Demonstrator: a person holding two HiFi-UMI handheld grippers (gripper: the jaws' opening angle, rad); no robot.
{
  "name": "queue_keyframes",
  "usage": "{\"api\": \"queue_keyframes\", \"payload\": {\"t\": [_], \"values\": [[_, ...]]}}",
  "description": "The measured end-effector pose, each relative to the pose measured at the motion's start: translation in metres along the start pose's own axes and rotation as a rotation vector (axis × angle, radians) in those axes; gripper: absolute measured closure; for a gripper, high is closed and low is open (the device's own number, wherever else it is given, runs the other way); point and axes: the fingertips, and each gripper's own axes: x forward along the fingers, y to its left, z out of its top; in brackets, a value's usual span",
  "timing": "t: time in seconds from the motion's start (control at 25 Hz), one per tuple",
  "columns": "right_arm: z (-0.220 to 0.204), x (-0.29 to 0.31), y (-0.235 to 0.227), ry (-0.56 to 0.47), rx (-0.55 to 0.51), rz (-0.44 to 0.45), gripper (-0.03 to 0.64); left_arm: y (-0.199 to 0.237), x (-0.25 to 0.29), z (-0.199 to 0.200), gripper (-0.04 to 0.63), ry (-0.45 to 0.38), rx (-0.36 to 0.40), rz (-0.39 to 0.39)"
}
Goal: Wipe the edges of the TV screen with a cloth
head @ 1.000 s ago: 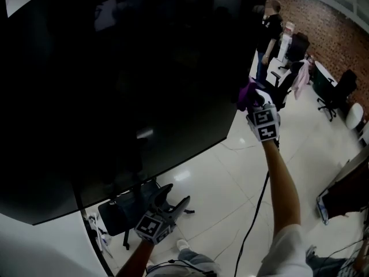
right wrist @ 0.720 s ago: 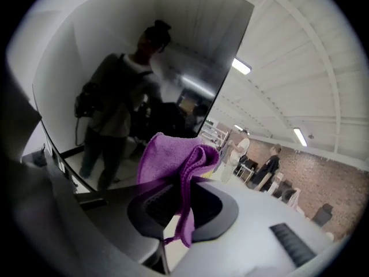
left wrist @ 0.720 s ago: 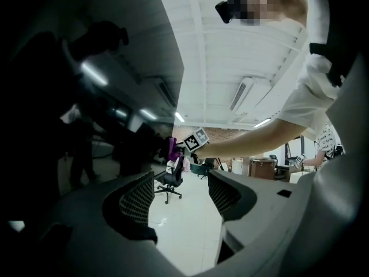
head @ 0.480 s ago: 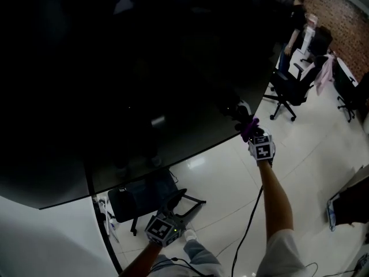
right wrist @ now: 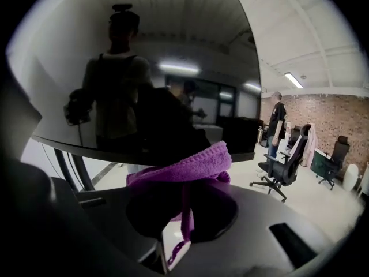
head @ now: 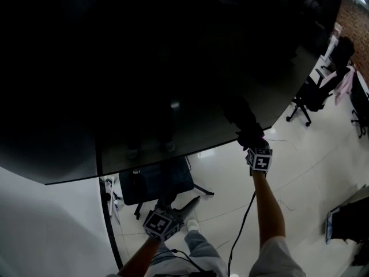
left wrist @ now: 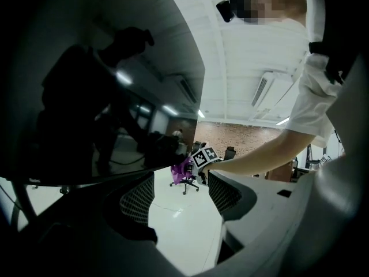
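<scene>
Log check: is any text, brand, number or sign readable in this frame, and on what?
None readable.
On the TV screen: dark, no brand mark visible.
On the left gripper and right gripper: only black-and-white square marker patterns, no letters or digits.
On the purple cloth: no label visible.

White short sleeve [head: 275, 257]; black-and-white marker cube [head: 260, 160] on right hand-held gripper [head: 254, 144].

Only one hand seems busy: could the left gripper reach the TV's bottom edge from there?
Probably yes: only open air lies between the left gripper and the bottom edge of the TV screen above it. But its jaws are apart and empty; the right gripper holds the purple cloth.
</scene>
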Motion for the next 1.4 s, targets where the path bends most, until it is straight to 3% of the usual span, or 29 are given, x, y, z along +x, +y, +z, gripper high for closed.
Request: {"api": "queue_keyframes", "payload": {"t": [0.44,0.6,0.8,1.0,1.16,1.4], "values": [[-0.004,-0.037,0.246,-0.039,-0.083,0.251,0.571,0.059,-0.124,0.002,0.324,-0.075,-0.032,0.202],[0.001,-0.053,0.337,-0.062,-0.116,0.349,0.571,0.088,-0.18,-0.018,0.324,-0.086,0.007,0.276],[-0.002,-0.062,0.443,-0.049,-0.154,0.472,0.571,0.121,-0.255,-0.019,0.324,-0.139,-0.033,0.4],[-0.007,-0.073,0.525,-0.016,-0.159,0.539,0.571,0.148,-0.325,-0.028,0.325,-0.17,-0.05,0.495],[-0.009,-0.086,0.597,-0.002,-0.202,0.605,0.571,0.166,-0.377,-0.022,0.325,-0.21,-0.114,0.574],[-0.008,-0.095,0.716,-0.014,-0.242,0.702,0.571,0.192,-0.451,-0.041,0.325,-0.211,-0.094,0.671]]}}
